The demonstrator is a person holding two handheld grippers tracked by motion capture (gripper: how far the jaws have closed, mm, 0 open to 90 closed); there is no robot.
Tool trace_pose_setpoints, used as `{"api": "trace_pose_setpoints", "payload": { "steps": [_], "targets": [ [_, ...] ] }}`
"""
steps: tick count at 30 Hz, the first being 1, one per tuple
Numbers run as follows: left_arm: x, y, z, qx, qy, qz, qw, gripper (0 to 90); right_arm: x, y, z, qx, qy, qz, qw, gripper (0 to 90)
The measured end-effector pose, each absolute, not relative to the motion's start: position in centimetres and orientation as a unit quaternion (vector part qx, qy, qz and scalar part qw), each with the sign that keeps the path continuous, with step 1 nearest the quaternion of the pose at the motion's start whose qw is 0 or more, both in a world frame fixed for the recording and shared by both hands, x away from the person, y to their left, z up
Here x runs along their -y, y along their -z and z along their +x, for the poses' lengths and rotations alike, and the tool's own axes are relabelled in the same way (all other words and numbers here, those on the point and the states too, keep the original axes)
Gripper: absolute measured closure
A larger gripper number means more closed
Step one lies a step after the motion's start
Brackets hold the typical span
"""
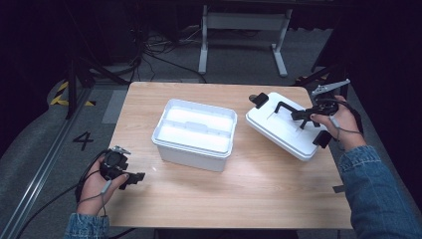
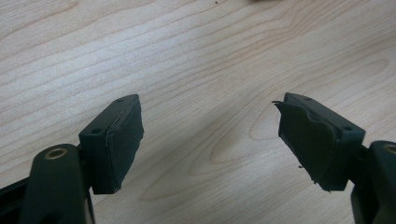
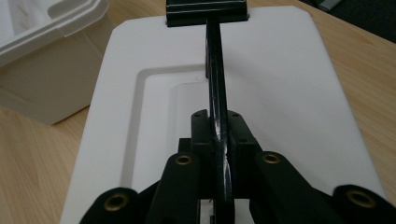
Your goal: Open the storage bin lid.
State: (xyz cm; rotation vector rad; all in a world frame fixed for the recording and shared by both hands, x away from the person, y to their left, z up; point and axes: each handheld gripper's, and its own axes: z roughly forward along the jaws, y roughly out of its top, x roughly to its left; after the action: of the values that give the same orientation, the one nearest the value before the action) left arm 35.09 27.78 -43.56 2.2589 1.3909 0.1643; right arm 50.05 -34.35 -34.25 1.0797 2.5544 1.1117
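We have our right gripper [image 3: 219, 140] clamped on the black handle [image 3: 215, 70] of the white lid [image 1: 283, 130], which sits at 2 o'clock on the table [image 1: 259, 194], well apart from the open white box [image 1: 195, 134] near the centre. Gripping the thin handle edge-on lets us carry the lid flat. Our left gripper [image 2: 210, 140] rests at 8 o'clock, jaws wide and empty, out of the way. The right gripper view shows the pads pinching the handle; the high view shows the lid tilted, its near edge on the wood.
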Motion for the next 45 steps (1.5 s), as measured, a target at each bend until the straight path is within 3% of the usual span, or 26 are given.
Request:
{"api": "trace_pose_setpoints", "payload": {
  "steps": [19,45],
  "targets": [
    [-27.8,43.7,35.1,-0.507,-0.058,0.826,0.239,22.9,33.4,39.6,50.2,-0.862,-0.343,0.368,0.056,84.5],
    [-27.9,43.8,35.2,-0.504,-0.059,0.829,0.238,22.8,31.4,42.1,50.9,-0.876,-0.310,0.368,0.033,83.9]
  ]
}}
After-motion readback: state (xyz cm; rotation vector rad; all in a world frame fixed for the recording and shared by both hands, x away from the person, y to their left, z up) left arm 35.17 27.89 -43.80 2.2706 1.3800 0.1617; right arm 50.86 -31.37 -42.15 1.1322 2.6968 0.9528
